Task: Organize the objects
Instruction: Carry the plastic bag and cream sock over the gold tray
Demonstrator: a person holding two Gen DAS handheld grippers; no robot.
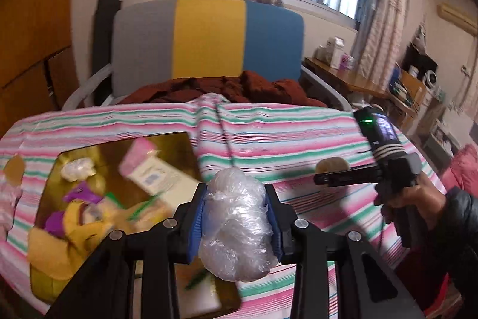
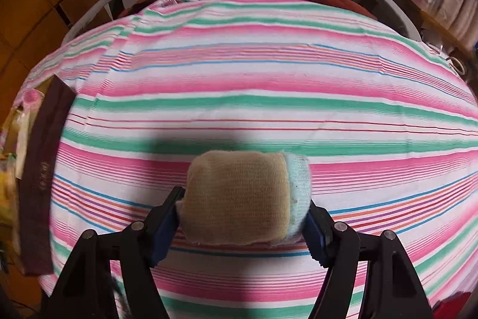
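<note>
My left gripper [image 1: 236, 199] is shut on a crumpled bundle of clear plastic [image 1: 239, 241], held above the striped cloth [image 1: 298, 133] beside a gold-lined box [image 1: 179, 142]. The box holds a pink-and-white carton [image 1: 155, 169], a white wad [image 1: 77, 168] and yellow and purple items. In the right wrist view my right gripper [image 2: 245, 199] is shut on a rolled tan and pale blue sock bundle [image 2: 239, 184], a little above the striped cloth [image 2: 269, 79]. The left wrist view also shows that gripper [image 1: 331, 180] at the right, in a person's hand [image 1: 412, 199], with the tan roll [image 1: 333, 165] at its tip.
A chair with a grey, yellow and blue back [image 1: 209, 38] stands behind the table, a dark red garment [image 1: 239, 88] heaped on its seat. A wooden desk with clutter [image 1: 343, 76] runs along the right wall. The box's dark brown side [image 2: 41, 163] shows at the left.
</note>
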